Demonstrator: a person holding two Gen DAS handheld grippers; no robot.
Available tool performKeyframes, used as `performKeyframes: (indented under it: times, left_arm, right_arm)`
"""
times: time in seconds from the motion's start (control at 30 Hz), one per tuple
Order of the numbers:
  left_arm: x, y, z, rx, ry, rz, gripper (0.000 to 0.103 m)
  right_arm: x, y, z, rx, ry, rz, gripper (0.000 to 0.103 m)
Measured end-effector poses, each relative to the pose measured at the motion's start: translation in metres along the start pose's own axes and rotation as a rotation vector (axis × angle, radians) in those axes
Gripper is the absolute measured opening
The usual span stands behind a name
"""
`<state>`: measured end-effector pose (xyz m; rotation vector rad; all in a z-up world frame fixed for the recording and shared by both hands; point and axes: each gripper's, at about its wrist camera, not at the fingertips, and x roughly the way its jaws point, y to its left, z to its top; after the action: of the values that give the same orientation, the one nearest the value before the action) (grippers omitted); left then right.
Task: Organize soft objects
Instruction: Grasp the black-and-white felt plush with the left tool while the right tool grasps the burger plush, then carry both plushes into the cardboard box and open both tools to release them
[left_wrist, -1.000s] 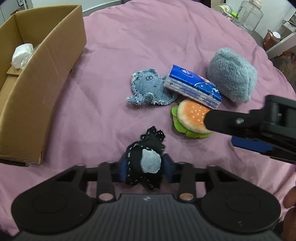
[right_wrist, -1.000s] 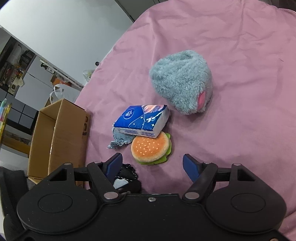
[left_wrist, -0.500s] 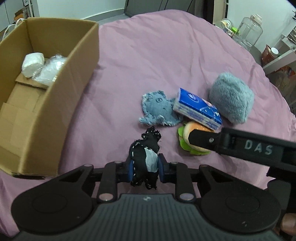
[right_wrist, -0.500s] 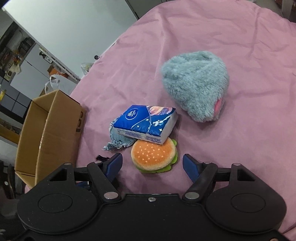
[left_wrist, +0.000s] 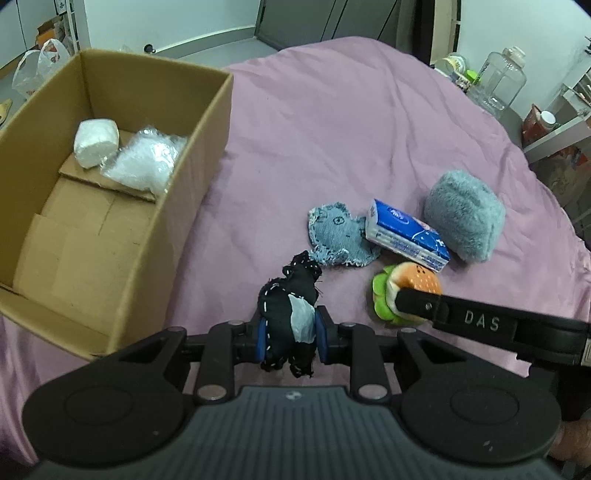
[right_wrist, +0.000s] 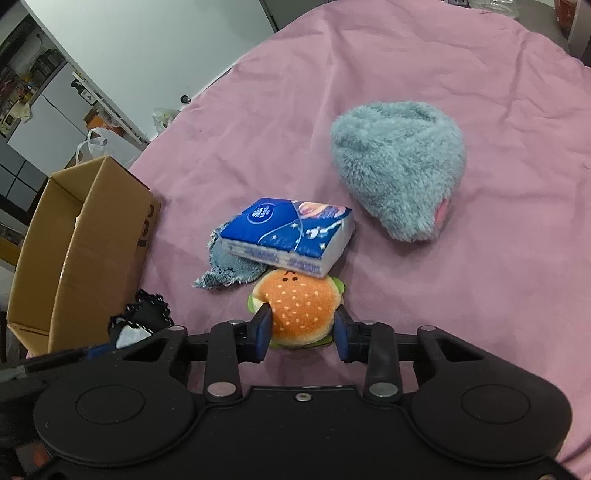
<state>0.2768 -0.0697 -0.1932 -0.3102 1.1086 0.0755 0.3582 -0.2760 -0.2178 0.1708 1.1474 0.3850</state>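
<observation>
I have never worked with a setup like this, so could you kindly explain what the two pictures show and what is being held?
There is no robot here: a person holds a two-finger tool in each hand, and each tool carries a fisheye camera looking along its fingers. In the left camera's picture, the left tool is shut on a black stitched cloth toy. In the right camera's picture, the right tool is closed on a plush hamburger. On the pink cloth lie a denim patch toy, a blue tissue pack and a grey-blue fluffy plush. The cardboard box on the left already holds two white items.
</observation>
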Motion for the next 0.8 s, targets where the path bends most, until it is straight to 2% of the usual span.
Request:
performKeyframes:
  times: [0.4, 0.53, 0.8]
  left_arm:
    - [-0.045, 0.011, -0.001, 0.034, -0.093, 0.032, 0.025]
    - [-0.055, 0.020, 0.001, 0.010, -0.099, 0.014, 0.026]
    - [-0.078, 0.041, 0.007, 0.017, -0.132, 0.030, 0.026]
  right_arm:
    - [-0.042, 0.031, -0.004, -0.032, -0.076, 0.026, 0.033]
    - [-0.051, 0.048, -0.003, -0.050, -0.095, 0.039, 0.033]
    - [-0.069, 0.077, -0.001, -0.075, -0.132, 0.054, 0.034]
